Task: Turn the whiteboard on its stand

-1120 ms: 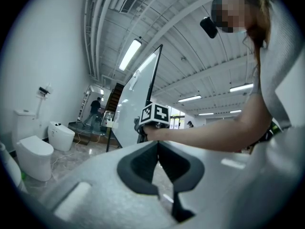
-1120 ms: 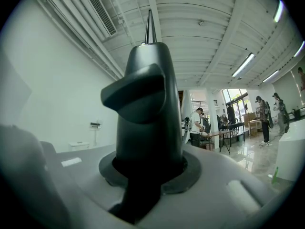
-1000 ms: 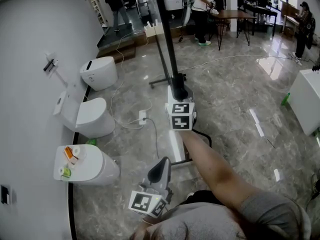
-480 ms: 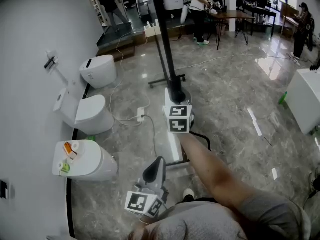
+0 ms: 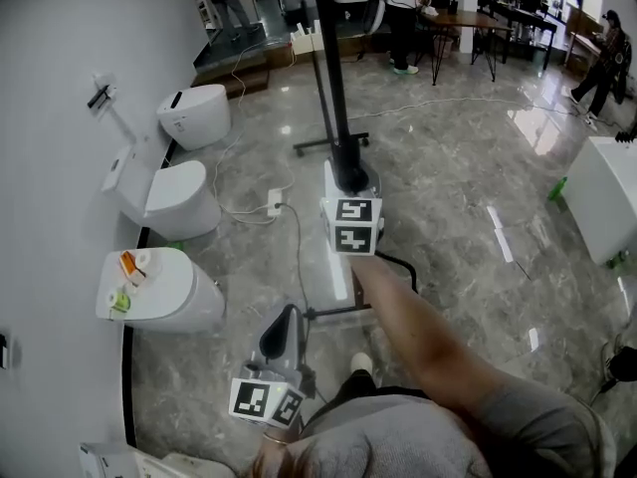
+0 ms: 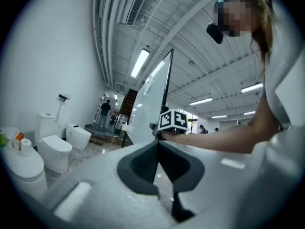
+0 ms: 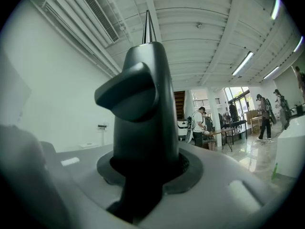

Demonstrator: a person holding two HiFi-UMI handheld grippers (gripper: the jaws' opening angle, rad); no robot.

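Whiteboard [image 5: 334, 88] edge-on on its floor stand [image 5: 330, 146]. Right gripper [image 5: 350, 179] clasps its frame edge [image 7: 145, 104], jaws just been opening; left gripper [image 5: 280, 335] clenched, empty. Judged stiff, bulky, slick-faced: hold the frame.

Up top, the head view looks steeply down from the person's head. The left gripper [image 5: 279, 333] is near, and the right gripper [image 5: 350, 180] is farther out at the whiteboard [image 5: 331, 78] edge. Toilets [image 5: 179, 199] line the left wall, and a table [image 5: 476, 20] stands far off. The left gripper view rides low, facing level along its own jaws. It shares those toilets at left and the right gripper's marker cube [image 6: 172, 120] ahead. The right gripper view sits tight against the black knob [image 7: 143, 109], which stands between jaws that have just been opening and fills mid-frame. Beyond it on the right is that same far table.
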